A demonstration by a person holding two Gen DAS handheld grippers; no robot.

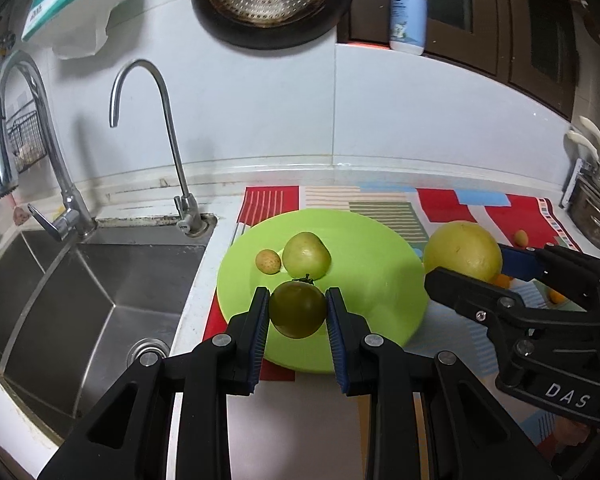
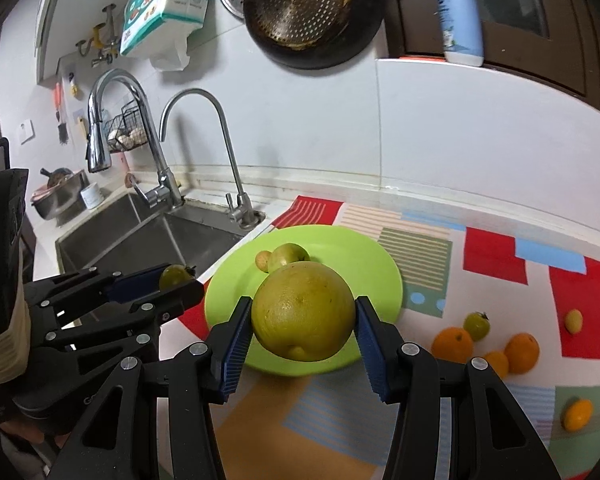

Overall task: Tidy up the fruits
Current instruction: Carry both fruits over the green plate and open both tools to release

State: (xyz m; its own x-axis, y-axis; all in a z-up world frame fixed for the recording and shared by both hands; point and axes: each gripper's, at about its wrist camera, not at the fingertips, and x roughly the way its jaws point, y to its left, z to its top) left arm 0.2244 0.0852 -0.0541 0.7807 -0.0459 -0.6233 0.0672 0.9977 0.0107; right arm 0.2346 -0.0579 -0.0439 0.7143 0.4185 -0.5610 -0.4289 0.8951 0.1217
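both claws are loaded now, and both are over or near the green plate (image 1: 380, 248), so the step in hand looks to me like carrying fruit to the plate.

the left claw (image 1: 298, 312) is closed on a small green tomato (image 1: 298, 309) with a dark stem on top; the blue pads press it on both sides, and it hangs above the near part of the plate. the right claw (image 2: 304, 320) grips a big yellow-green citrus fruit (image 2: 303, 311), maybe a pomelo or a grapefruit, i cannot say which. from the left view this fruit is beside the right rim of the plate, not yet above the middle.

on the plate already lie a pale green fruit (image 1: 306, 255) and, touching it or just beside it, a small speckled brown fruit (image 1: 268, 261). they sit at the far left part, so the near and right parts are free.

on the patterned mat (image 2: 492, 256) that covers the surface, to the right, more fruit waits: two oranges (image 2: 452, 344), another green tomato (image 2: 477, 325), and some small yellow ones.

the next move, i think, calls for lowering each fruit onto a free place before the claw opens, because round fruit can roll. the big citrus needs much room, so it should go well apart from the two small fruits, and the two claws must not hit one another above the plate.
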